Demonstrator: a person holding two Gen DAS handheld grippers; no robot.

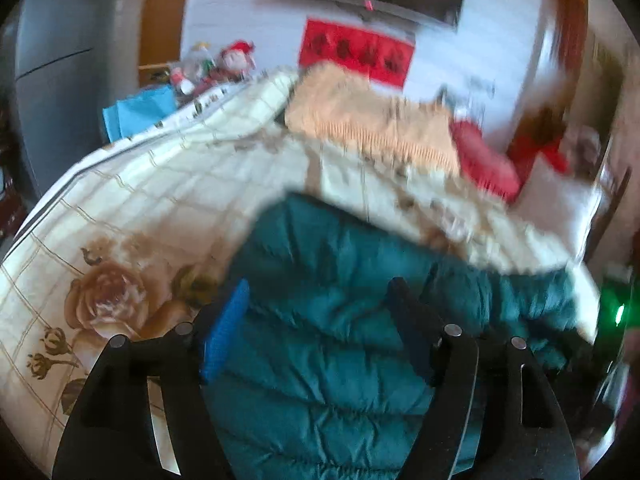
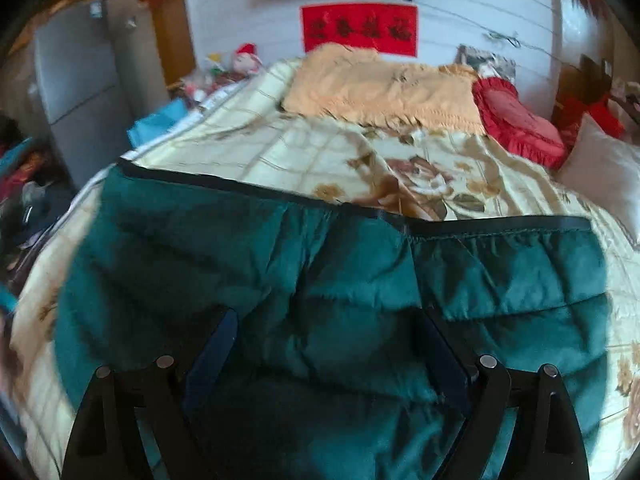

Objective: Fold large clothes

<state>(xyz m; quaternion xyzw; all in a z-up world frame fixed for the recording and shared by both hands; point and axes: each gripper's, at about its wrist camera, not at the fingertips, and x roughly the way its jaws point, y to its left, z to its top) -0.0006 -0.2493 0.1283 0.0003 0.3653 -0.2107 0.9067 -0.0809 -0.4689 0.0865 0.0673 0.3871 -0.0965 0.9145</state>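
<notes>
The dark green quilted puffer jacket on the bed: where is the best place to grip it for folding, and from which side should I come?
Probably the black-trimmed hem of the dark green quilted puffer jacket, near its right corner. That edge lies flat and straight across the cream floral bedspread, so a claw could slide under it from the right side. Both claws appear open.

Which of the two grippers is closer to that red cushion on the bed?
Hard to call. Both the left gripper and right gripper hover open over the green jacket, with the red cushion far ahead to the right.

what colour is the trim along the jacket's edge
Black, on the teal puffer jacket; clearest in the right wrist view.
</notes>
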